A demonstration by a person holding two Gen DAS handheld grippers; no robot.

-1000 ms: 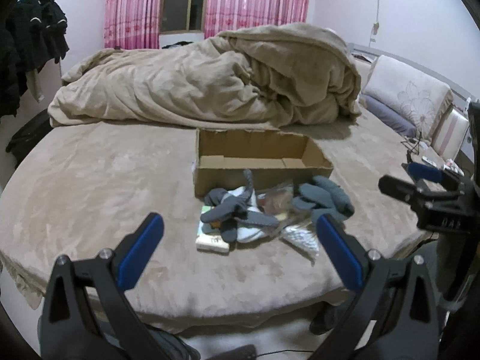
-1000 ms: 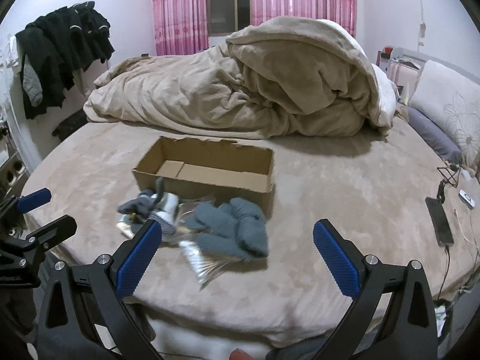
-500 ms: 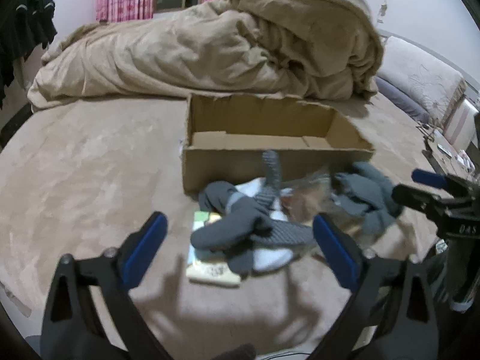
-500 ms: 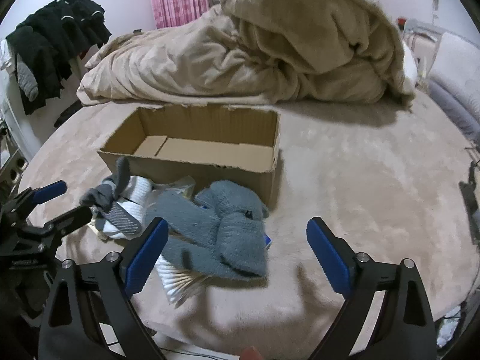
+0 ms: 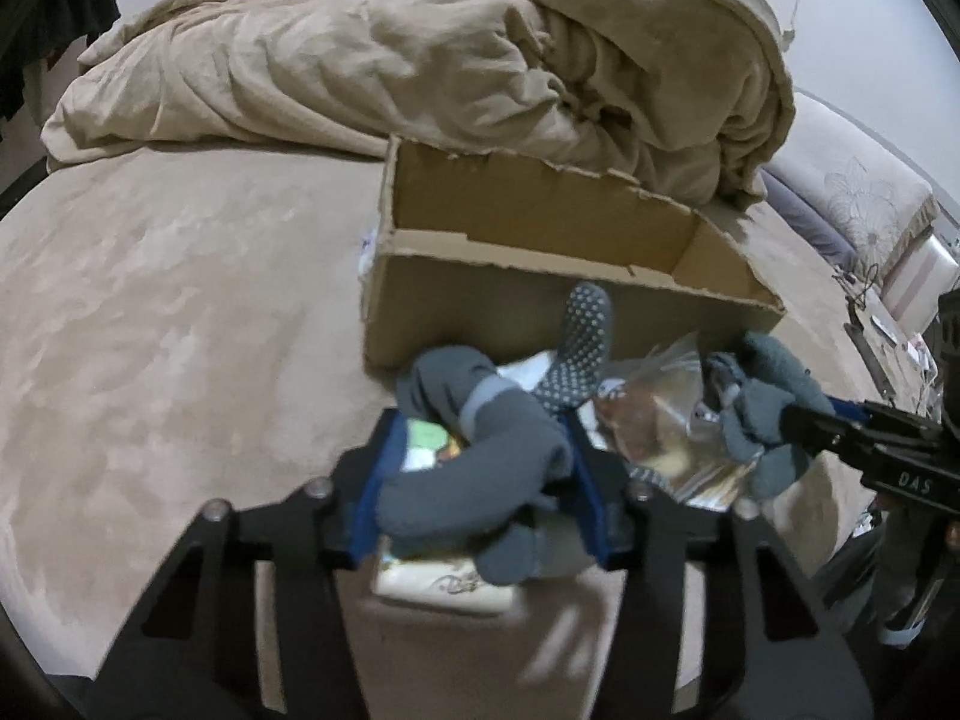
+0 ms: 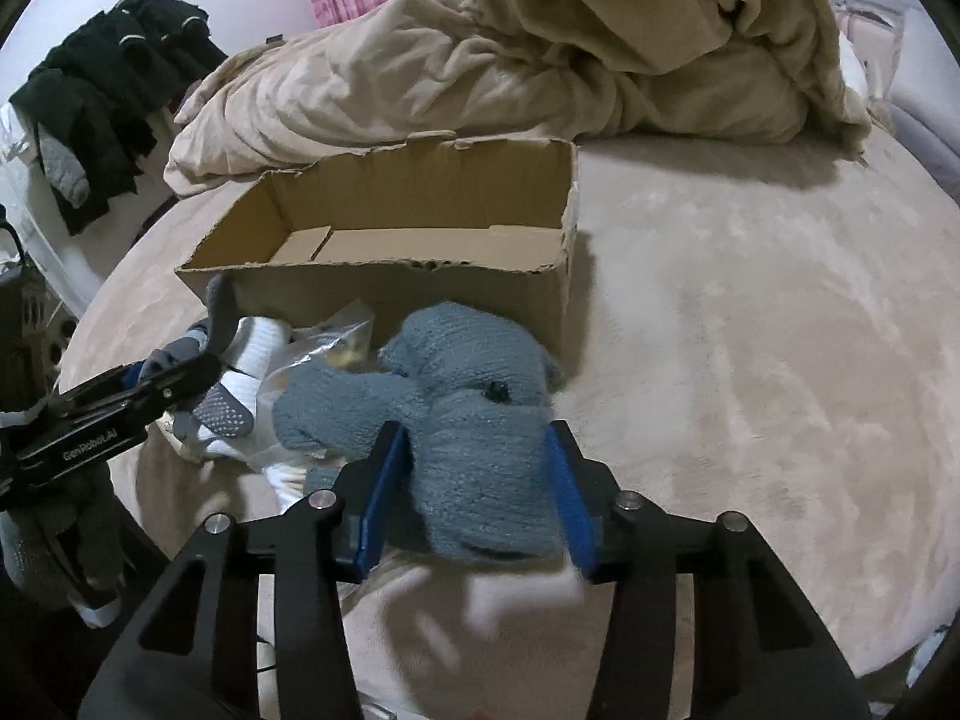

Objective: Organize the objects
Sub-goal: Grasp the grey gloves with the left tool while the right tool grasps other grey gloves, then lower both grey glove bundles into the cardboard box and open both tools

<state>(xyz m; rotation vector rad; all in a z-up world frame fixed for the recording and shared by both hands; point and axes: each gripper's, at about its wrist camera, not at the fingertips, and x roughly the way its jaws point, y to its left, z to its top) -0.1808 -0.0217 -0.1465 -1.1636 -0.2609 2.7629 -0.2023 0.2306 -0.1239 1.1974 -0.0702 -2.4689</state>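
Note:
An open, empty cardboard box (image 5: 540, 306) (image 6: 414, 294) stands on the beige bed. A pile of items lies against its near wall. My left gripper (image 5: 480, 444) is down in the pile, its jaws closing, with the blue pads pressed on both sides of a dark grey sock bundle (image 5: 456, 498). My right gripper (image 6: 474, 438) has its jaws closing too, and its pads squeeze a blue-grey knitted sock bundle (image 6: 468, 360). Each gripper shows from the side in the other's view: the right gripper (image 5: 810, 420) and the left gripper (image 6: 156, 387).
A clear plastic bag (image 5: 654, 420), a dotted grey sock (image 5: 582, 330), a white sock (image 6: 255, 354) and a flat packet (image 5: 444, 585) lie in the pile. A crumpled beige quilt (image 5: 480, 60) is heaped behind the box. Pillows (image 5: 858, 210) lie right, dark clothes (image 6: 102, 102) hang left.
Both grippers came down and forward onto the pile and went from wide open to closed, the left on the dark grey socks, the right on the blue-grey knitted socks.

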